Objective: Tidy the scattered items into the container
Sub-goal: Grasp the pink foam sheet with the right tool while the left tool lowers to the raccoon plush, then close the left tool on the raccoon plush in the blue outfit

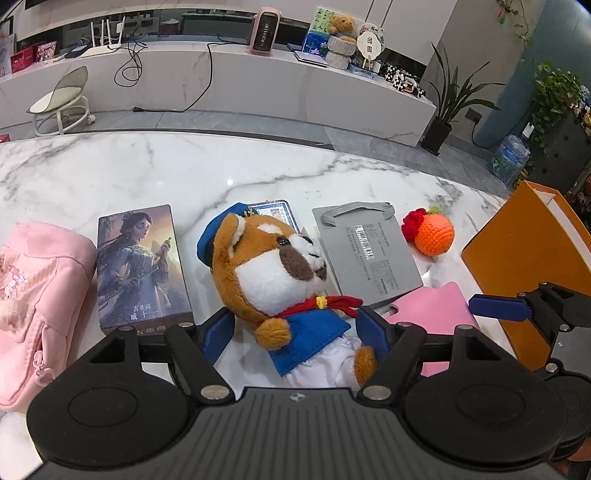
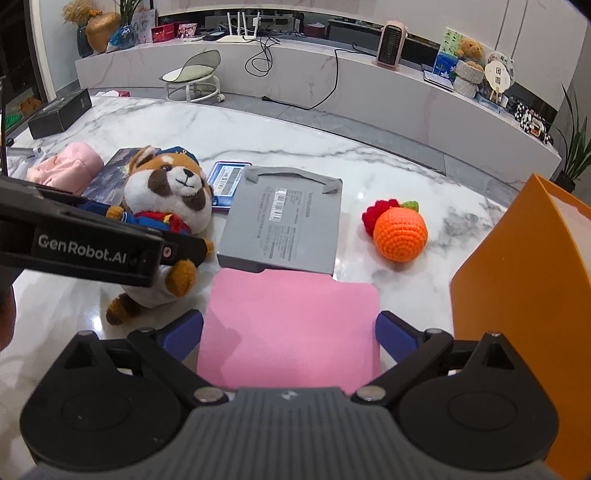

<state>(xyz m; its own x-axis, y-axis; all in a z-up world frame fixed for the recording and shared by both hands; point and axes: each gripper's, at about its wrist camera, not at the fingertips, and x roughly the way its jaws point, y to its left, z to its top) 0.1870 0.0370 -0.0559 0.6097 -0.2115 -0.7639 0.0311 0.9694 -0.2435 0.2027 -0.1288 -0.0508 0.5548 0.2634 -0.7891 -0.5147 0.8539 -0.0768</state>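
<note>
Left tongs straddle plush toy — right tongs pink pad.

a long white marble-look counter runs across the back of the room above a grey tiled floor. on the counter, a pink heater stands near its middle, a white router to the heater's left, a teddy bear to its right. a black cable hangs down the counter's front. a low white chair sits before the counter's left end, a potted plant at its right end.
</note>
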